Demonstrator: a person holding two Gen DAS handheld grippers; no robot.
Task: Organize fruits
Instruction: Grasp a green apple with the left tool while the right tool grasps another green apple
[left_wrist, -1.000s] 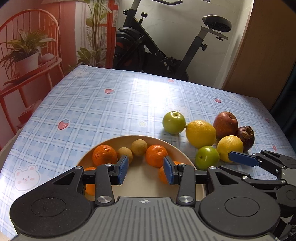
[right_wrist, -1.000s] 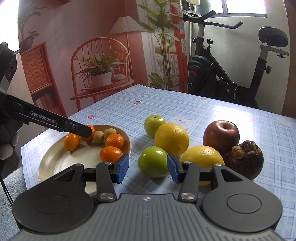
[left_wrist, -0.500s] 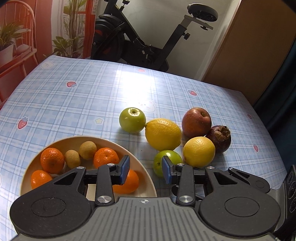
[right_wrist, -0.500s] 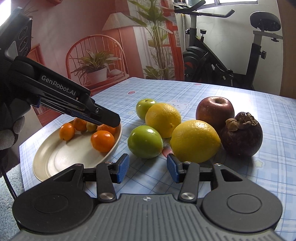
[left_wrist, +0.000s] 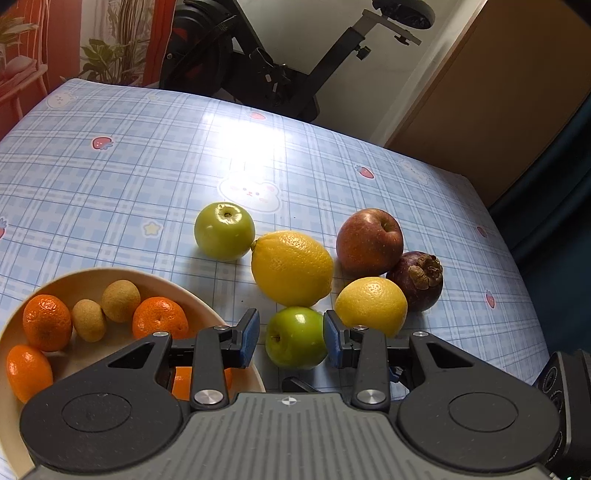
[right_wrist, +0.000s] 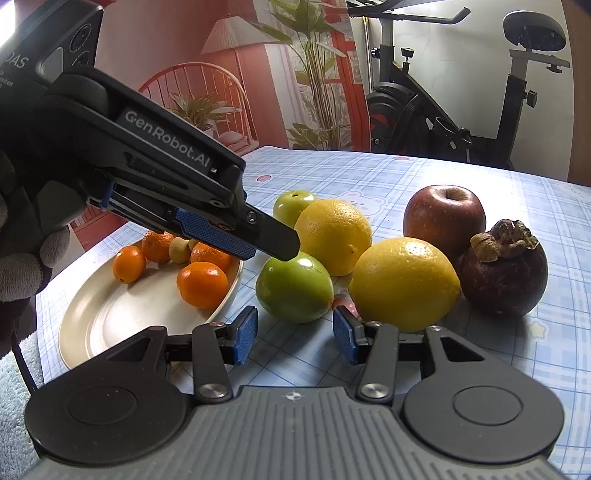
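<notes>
the left tongs (left_wrist: 290, 338) point steeply down from the near edge of the surface (left_wrist: 147, 177), blue pads either side of the near green apple (left_wrist: 295, 338). the right pad looks against the skin, the left pad shows a sliver of gap, so the jaws are released, not yet clamped on it. from the right wrist view a gloved hand (right_wrist: 22, 258) at 9 o'clock holds these tongs, the tip of one finger lying over the apple's top.

the right tongs (right_wrist: 293, 336) point gently downward, parted with nothing between the pads, just short of that apple at 12 o'clock.

a cream plate (left_wrist: 88, 277) sits at 9 o'clock of the apple, holding four tangerines (left_wrist: 160, 317) and two small tan fruits (left_wrist: 120, 295).

loose on the surface, from 11 to 2 o'clock: a second green apple (left_wrist: 224, 230), a big lemon (left_wrist: 291, 267), a red apple (left_wrist: 369, 242), a small lemon (left_wrist: 371, 306) and a mangosteen (left_wrist: 417, 280).
</notes>
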